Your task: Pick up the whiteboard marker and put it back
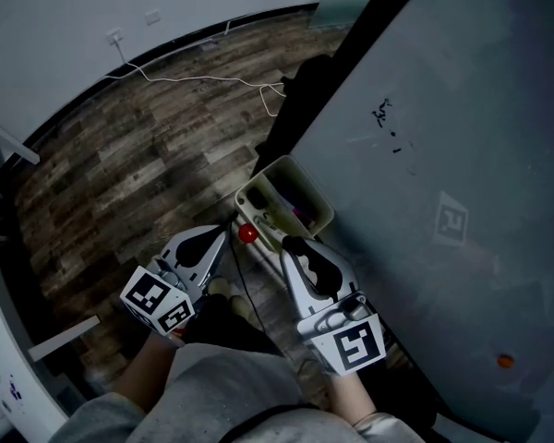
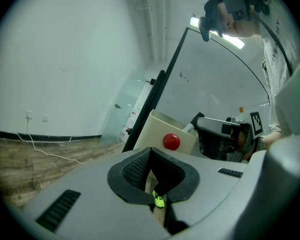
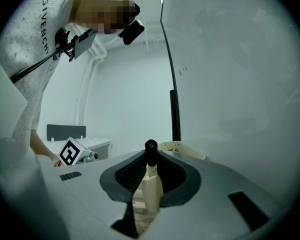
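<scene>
The whiteboard marker (image 3: 150, 179), white with a black cap, stands between the pads of my right gripper (image 3: 151, 171), which is shut on it. In the head view that gripper (image 1: 292, 245) points at the cream holder bin (image 1: 320, 212) fixed to the lower edge of the whiteboard (image 1: 462, 155). The bin's rim (image 3: 184, 149) lies just beyond the marker's cap. My left gripper (image 1: 225, 237) sits beside it on the left, jaws together and holding nothing (image 2: 151, 156). A red ball (image 1: 247, 233) shows at the bin's near side (image 2: 171, 141).
Several markers or tools lie inside the bin. Wood-pattern floor (image 1: 148, 164) spreads to the left, with a white cable (image 1: 203, 81) along the wall. Small black scribbles (image 1: 383, 113) mark the board. The person's sleeve (image 1: 222, 386) fills the bottom of the head view.
</scene>
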Tool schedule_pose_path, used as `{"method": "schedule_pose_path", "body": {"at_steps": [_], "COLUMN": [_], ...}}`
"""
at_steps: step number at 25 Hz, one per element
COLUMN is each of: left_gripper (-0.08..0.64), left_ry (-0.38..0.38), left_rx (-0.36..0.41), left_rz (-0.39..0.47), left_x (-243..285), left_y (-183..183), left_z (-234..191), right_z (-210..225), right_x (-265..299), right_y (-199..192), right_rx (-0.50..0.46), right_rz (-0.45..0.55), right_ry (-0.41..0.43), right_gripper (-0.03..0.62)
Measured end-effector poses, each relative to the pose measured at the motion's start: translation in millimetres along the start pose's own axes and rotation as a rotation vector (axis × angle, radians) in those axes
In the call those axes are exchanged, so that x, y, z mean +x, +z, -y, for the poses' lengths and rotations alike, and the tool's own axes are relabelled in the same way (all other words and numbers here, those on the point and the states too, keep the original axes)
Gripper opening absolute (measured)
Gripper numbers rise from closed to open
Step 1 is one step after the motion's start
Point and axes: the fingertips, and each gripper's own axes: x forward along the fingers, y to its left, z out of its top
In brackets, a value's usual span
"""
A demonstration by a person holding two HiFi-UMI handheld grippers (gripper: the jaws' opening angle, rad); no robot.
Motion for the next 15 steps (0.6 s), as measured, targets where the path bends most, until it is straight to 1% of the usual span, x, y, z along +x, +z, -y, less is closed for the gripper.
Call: {"method": "schedule_pose_path", "body": {"at_steps": [15], "left_gripper": [0.015], "left_ry": [0.005], "left_rx": [-0.014], "left_rz": [-0.003], "left_x": [-1.5], "left_y": [-5.1], "left_z": [0.5], "right_z": [-1.2], "right_x": [-4.7], "right_y": [-3.5], "right_rx": [0.015], "right_rz": [0.006], "right_ry": [-0.01], "right_gripper": [0.077]}}
